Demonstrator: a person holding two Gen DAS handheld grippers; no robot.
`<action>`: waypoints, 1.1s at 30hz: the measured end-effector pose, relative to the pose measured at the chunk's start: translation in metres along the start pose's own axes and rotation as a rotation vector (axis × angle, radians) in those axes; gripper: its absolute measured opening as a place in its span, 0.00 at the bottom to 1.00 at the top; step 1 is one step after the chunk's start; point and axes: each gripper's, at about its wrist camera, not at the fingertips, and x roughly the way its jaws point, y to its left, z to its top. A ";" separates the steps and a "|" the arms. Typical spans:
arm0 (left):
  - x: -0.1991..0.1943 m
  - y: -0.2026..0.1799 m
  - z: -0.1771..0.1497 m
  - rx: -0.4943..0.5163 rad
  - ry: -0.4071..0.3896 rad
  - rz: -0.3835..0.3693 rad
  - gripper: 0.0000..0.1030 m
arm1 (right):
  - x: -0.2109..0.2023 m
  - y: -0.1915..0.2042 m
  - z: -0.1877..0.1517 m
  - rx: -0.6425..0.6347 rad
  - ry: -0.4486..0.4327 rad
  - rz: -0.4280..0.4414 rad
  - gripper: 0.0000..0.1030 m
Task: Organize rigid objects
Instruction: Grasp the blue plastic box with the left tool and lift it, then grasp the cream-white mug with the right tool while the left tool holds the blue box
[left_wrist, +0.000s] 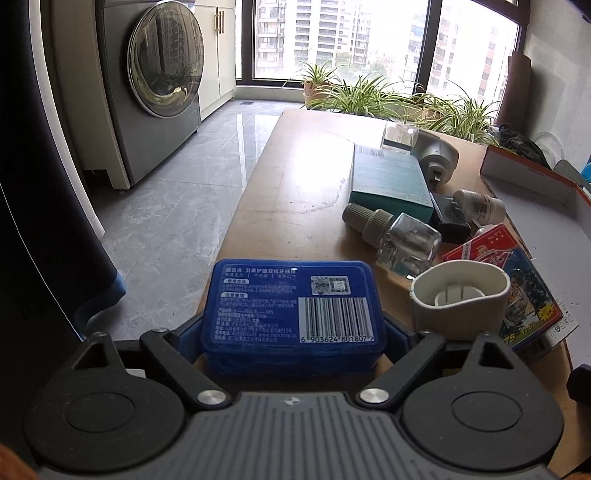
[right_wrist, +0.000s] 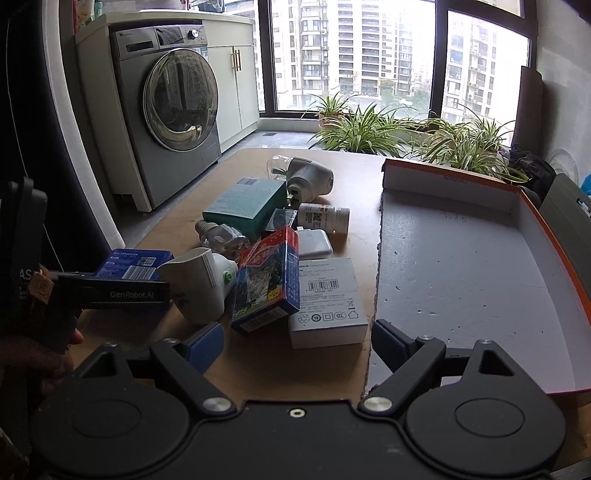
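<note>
A blue plastic floss box (left_wrist: 291, 306) lies label up at the table's near left edge. My left gripper (left_wrist: 291, 332) has its blue pads against the box's two short sides, shut on it. From the right wrist view the same box (right_wrist: 135, 264) shows behind the left gripper (right_wrist: 110, 293), which a hand holds. My right gripper (right_wrist: 295, 347) hangs open and empty over the table's front, just before a white carton (right_wrist: 327, 299). An open orange-edged cardboard box (right_wrist: 461, 266) lies empty to its right.
A cluster crowds the table's middle: a teal box (right_wrist: 245, 206), a glass bottle (left_wrist: 399, 240), a white cup-shaped plug-in (right_wrist: 199, 284), a card pack (right_wrist: 267, 280), a pill bottle (right_wrist: 323, 218). A washing machine (right_wrist: 173, 107) stands left, with potted plants (right_wrist: 369, 129) beyond the table.
</note>
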 end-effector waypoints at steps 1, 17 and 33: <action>0.000 0.001 0.000 -0.001 -0.006 -0.008 0.91 | 0.001 0.000 0.000 -0.004 0.001 -0.001 0.99; -0.028 0.030 -0.008 -0.082 -0.054 0.008 0.91 | 0.012 0.047 0.008 -0.174 -0.041 0.146 0.99; -0.045 0.050 -0.006 -0.143 -0.076 0.063 0.91 | 0.070 0.077 0.016 -0.232 -0.032 0.122 0.67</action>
